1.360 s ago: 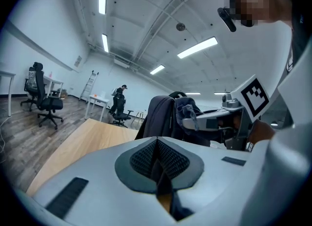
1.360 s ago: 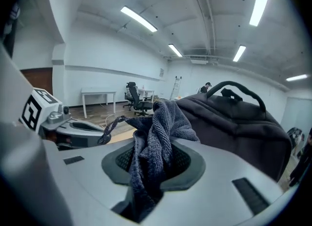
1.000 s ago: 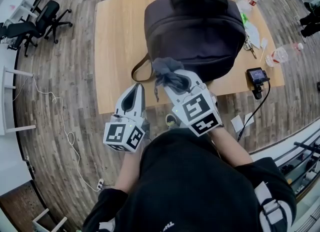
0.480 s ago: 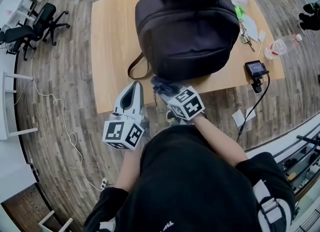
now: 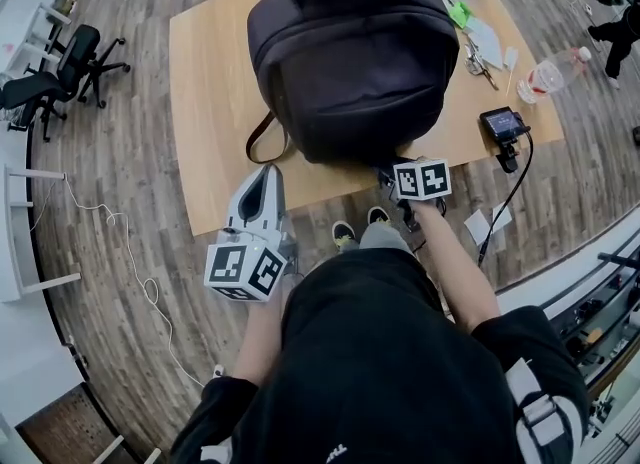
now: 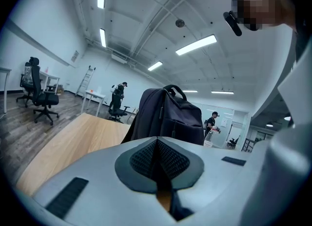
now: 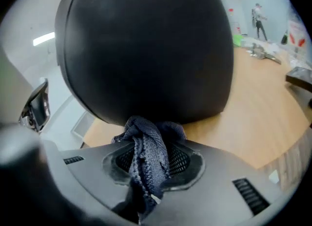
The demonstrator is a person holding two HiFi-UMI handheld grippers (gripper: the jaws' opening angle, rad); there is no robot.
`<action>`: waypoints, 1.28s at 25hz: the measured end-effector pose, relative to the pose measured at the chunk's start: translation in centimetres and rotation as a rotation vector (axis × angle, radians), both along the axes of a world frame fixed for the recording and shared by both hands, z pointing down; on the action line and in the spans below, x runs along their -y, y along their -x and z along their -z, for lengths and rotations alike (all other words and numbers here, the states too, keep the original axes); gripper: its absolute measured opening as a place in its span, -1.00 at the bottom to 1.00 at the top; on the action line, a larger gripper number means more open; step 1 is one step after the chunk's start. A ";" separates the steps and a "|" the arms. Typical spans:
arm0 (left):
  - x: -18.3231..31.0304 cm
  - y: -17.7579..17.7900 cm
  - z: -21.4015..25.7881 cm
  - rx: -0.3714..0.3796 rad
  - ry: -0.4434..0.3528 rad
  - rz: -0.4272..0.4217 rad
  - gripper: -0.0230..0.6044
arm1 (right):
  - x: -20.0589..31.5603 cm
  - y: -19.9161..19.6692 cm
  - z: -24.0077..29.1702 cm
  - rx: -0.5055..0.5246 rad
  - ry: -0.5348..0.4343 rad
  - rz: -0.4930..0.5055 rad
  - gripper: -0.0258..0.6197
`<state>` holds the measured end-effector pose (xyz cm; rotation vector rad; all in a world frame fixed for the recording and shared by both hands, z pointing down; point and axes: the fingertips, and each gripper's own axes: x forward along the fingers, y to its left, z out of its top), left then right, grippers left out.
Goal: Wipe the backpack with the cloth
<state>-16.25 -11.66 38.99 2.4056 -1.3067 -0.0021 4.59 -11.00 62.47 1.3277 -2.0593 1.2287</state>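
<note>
A dark backpack stands on the wooden table and fills the right gripper view. My right gripper is shut on a crumpled dark blue-grey cloth, which sits against the backpack's lower near edge. In the head view its marker cube hangs at the table's near edge, just below the bag; the jaws and cloth are hidden there. My left gripper is shut and holds nothing, hovering at the table's near left edge. In the left gripper view the backpack stands a little way ahead.
Right of the backpack lie a clear bottle, a small black device with a cable, keys, papers and a green item. Office chairs and a floor cable are at the left. People stand far off.
My right gripper, with the cloth in it, has come down the backpack's near face and to the right, to its bottom edge, rolling as it went. The left gripper has stayed put.
</note>
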 end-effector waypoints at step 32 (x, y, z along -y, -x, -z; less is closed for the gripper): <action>-2.0 3.1 0.8 0.002 -0.022 0.086 -0.88 | 1.5 13.4 20.1 0.144 -0.584 0.336 -0.60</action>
